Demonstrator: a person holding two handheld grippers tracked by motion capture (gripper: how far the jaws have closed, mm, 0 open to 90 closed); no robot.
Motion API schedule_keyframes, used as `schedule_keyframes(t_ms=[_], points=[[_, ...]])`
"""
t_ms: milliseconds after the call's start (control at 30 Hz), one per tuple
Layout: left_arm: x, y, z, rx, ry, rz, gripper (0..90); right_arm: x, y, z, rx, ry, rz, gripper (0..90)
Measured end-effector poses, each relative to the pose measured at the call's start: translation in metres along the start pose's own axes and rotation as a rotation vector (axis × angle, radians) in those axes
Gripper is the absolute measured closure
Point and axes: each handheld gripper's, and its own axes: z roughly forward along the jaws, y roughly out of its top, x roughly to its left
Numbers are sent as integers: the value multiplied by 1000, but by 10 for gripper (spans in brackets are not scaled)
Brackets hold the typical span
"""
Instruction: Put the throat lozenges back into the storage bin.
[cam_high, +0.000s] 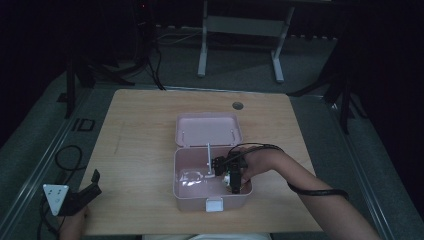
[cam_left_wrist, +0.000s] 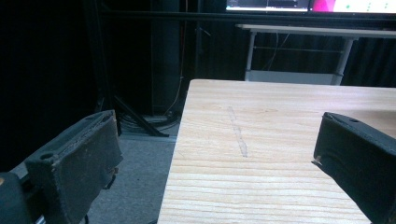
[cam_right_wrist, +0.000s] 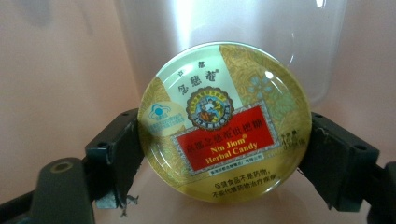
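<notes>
Daylight is scarce in the high view: a pale wooden table (cam_high: 150, 150) carries an open pink plastic box (cam_high: 186, 192) with its lid (cam_high: 208, 129) flung back. The right gripper (cam_high: 231, 178) reaches down into the box's right half, near a clear crumpled plastic wrapper (cam_high: 192, 177). The left gripper (cam_high: 75, 196) hangs off the table's near left corner, well apart from the box.

In the left gripper view, its jaws stand spread wide over bare wood and floor, with nothing between them.

In the right gripper view, the jaws pinch a round gold tin of herbal candy (cam_right_wrist: 224, 121) by its opposite edges, printed lid facing the camera, inside the pink box.
</notes>
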Motion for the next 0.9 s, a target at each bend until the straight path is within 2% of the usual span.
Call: schedule_keyframes(t_ms=[200,333,600,733,900], points=[[0,0,0,0,0,0,11,-1,-5,-3,-52,27,-1,179],[0,0,0,2,1,0,11,-1,-11,-11,-96,30,1,179],[0,0,0,1,1,0,11,2,-24,-39,-205,3,-7,168],[0,0,0,2,1,0,11,4,-33,-47,-257,7,-22,127],[0,0,0,-1,2,0,11,2,-53,-59,-349,-14,-1,128]])
